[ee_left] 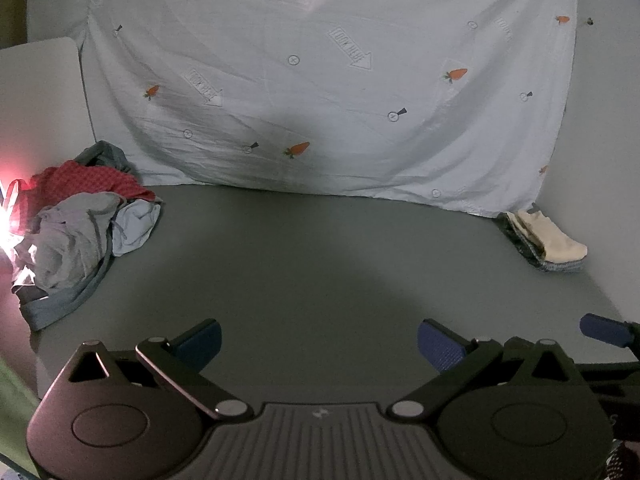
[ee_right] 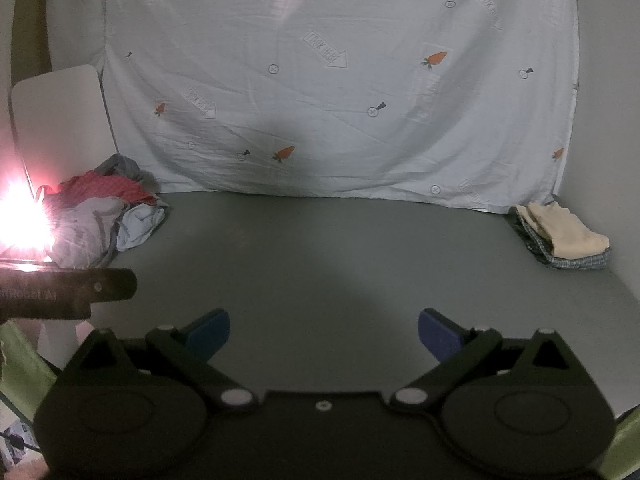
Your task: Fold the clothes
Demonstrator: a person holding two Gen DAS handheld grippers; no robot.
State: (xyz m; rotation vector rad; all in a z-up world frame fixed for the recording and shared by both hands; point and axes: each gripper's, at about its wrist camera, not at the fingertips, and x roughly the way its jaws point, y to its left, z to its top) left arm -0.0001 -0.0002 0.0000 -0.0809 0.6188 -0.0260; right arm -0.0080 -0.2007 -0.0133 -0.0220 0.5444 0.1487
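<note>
Gaping empty, left tongs (ee_left: 318,344) and right tongs (ee_right: 323,334); glare hides clothes pile (ee_right: 100,216) rightward.

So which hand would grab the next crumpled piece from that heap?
Probably the left gripper: the unfolded pile lies on its side. The right gripper, also open and empty, sits farther away.

On the pale sheet (ee_right: 340,80) hung behind the table you can read "LOOK HERE" printed inside outlined arrow shapes, one (ee_right: 325,54) near its middle, another (ee_right: 199,103) lower left and a third (ee_right: 486,8) upper right; your left camera shows the same arrow (ee_left: 350,53) with the words mirrored or upside down. On the dark bar (ee_right: 68,292) at the left edge of your right view, faint lettering ends in "AI", the rest unreadable
</note>
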